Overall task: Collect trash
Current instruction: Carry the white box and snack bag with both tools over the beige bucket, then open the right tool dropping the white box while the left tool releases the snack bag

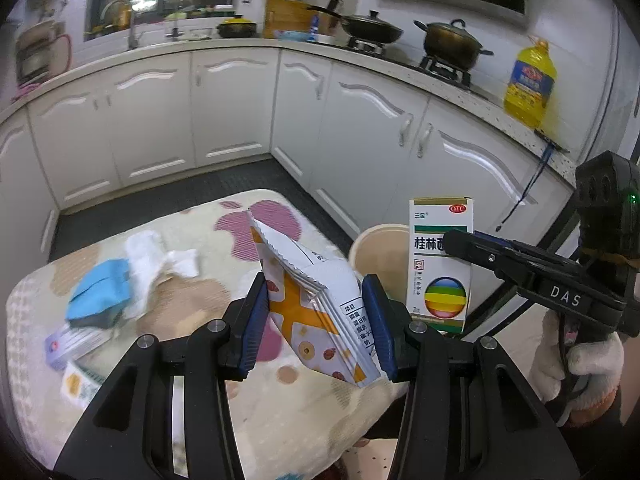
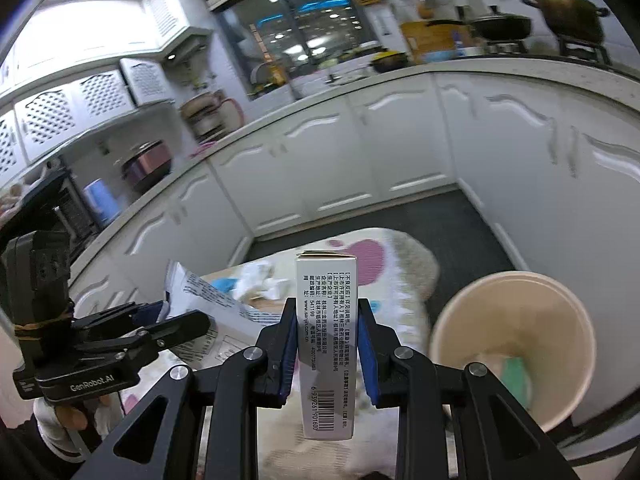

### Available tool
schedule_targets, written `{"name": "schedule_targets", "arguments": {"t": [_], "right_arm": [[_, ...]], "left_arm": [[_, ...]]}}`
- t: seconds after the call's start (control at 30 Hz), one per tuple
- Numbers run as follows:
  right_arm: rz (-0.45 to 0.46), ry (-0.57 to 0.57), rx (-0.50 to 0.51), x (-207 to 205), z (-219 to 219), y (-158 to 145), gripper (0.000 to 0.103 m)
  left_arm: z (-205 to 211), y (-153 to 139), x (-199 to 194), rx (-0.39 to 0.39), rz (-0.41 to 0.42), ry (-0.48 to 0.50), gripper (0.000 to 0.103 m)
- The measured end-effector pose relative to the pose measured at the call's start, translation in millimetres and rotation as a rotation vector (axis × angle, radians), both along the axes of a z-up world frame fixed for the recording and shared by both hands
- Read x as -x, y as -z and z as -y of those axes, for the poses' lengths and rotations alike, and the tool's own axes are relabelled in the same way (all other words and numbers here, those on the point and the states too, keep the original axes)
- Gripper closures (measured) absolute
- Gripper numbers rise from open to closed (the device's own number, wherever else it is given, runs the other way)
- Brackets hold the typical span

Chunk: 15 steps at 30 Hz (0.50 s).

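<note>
So the left hand-held gripper (image 1: 316, 316) is clamped on a crinkly snack wrapper (image 1: 316, 300), orange and white with a nutrition panel, which sticks up tilted between the blue pads. The right hand-held gripper (image 2: 327, 344) is gripping a white medicine box (image 2: 326, 344) by its narrow sides, box standing upright. Both are lifted off the surface (image 1: 280, 420), which has a fluffy patterned cover on it.

Just ahead and to the right of the right hand-held gripper sits a beige paper bucket (image 2: 512, 344), open mouth up, something green already at the bottom. From the left one's view the bucket (image 1: 380, 248) is just beyond the wrapper, half hidden behind the box.

My read: this is the carry-to-bin step, both pieces in hand. Next each needs to get over the rim and be let go, one at a time probably, since the mouth looks tight for both.

Still left behind the left hand-held gripper's side: crumpled tissue (image 1: 160, 260), a blue packet (image 1: 102, 296), a small box (image 1: 74, 346).
</note>
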State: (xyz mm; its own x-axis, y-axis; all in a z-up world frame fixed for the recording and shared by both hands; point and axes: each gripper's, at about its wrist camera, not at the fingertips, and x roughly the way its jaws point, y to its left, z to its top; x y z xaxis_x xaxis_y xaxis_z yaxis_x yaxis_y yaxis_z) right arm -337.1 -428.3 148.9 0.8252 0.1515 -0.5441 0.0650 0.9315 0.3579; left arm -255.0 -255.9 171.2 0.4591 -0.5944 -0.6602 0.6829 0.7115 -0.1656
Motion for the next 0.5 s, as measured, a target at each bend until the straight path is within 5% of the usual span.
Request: {"name": "schedule_targets", "arguments": {"t": [0.5], "right_arm": [[-0.093, 0.231, 0.094, 13.6, 76.2, 25.9, 0.077]], "left_arm": [[99.5, 29.6, -21.9, -0.001, -0.069, 0.106, 0.058]]}}
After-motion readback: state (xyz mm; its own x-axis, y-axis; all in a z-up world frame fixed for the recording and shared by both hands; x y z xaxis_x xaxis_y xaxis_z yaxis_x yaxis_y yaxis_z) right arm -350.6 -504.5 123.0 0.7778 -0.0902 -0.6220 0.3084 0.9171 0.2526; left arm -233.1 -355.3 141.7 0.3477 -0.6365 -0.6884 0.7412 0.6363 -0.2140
